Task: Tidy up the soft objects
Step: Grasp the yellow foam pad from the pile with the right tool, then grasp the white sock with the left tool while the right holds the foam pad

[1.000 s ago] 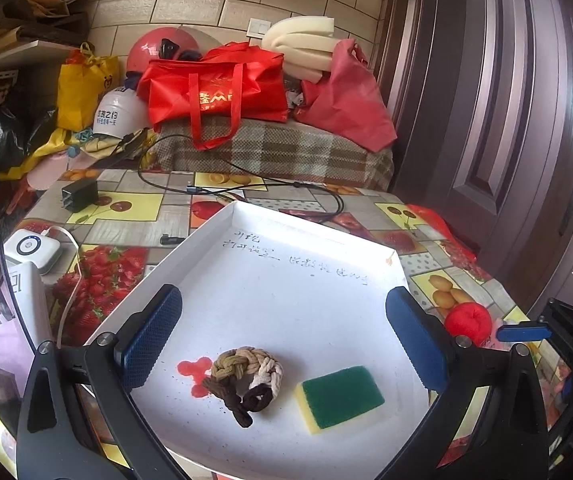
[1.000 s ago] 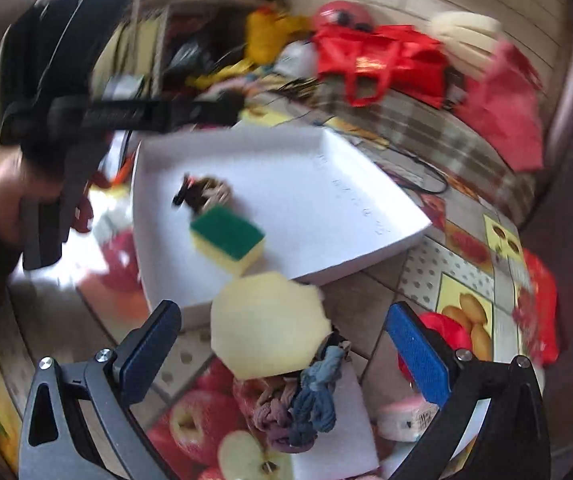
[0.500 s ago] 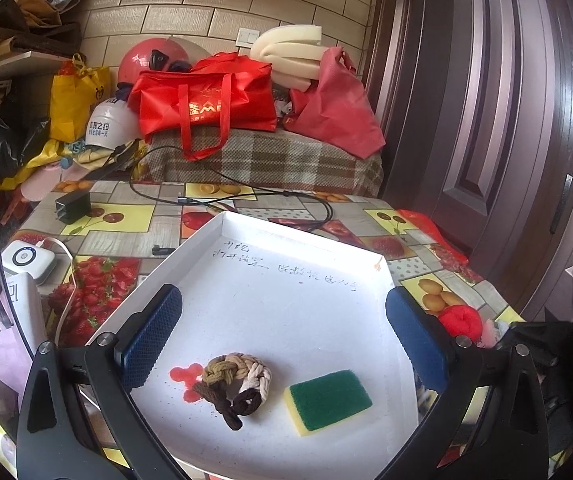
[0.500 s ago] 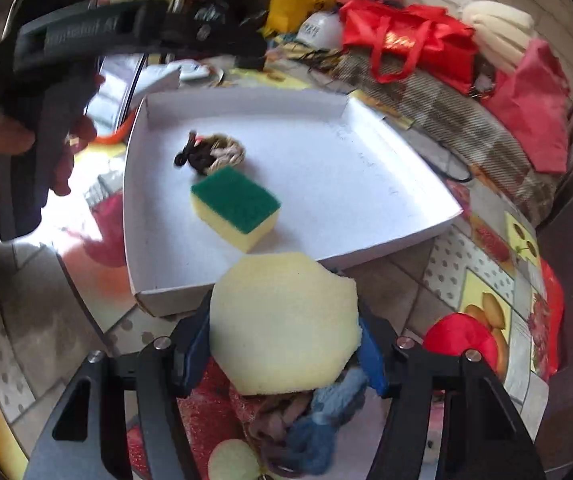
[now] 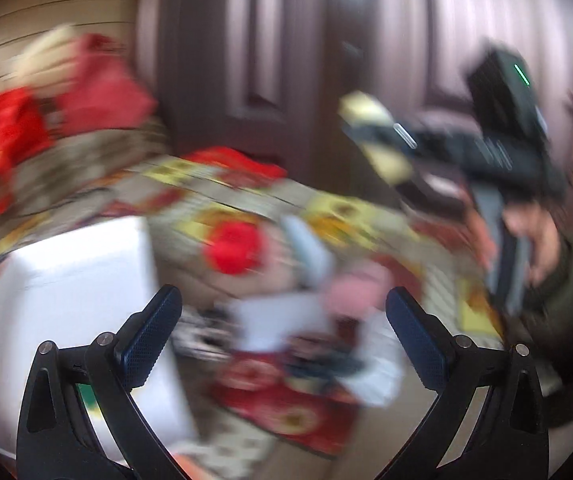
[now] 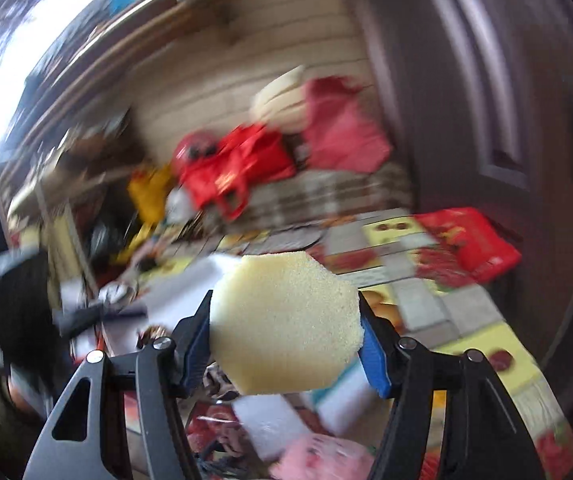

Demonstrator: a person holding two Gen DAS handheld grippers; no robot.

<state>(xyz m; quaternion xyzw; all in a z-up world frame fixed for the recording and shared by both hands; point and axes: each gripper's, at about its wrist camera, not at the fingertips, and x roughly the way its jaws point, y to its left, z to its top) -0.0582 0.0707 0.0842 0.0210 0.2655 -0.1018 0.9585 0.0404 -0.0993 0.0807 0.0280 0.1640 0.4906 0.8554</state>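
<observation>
Clamped between the blue pads of the right gripper [image 6: 283, 305]: a pale yellow sponge [image 6: 282, 324], flat and many-sided, its rough face turned to the camera. Jaws opening a little, yet both pads press against the sponge's edges. Carried in the air above the fruit-print tablecloth [image 6: 426, 304], clear of everything below. Seen from the left wrist as a pale blur at the far tip of that gripper, high on the right, with a hand [image 5: 542, 240] and dark green sleeve on the handle.

Left gripper [image 5: 282, 294] spread wide, nothing between its pads. Hangs over a jumble of soft things on the cloth: a red ball [image 5: 234, 248], something pink [image 5: 358, 284], white pieces, dark cord. White tray [image 5: 66, 280] at the left, beside the left finger.

Behind, a red bag [image 6: 238, 172] with gold lettering, too smeared to read. Everything else streaked by motion; cannot tell any label or brand.
</observation>
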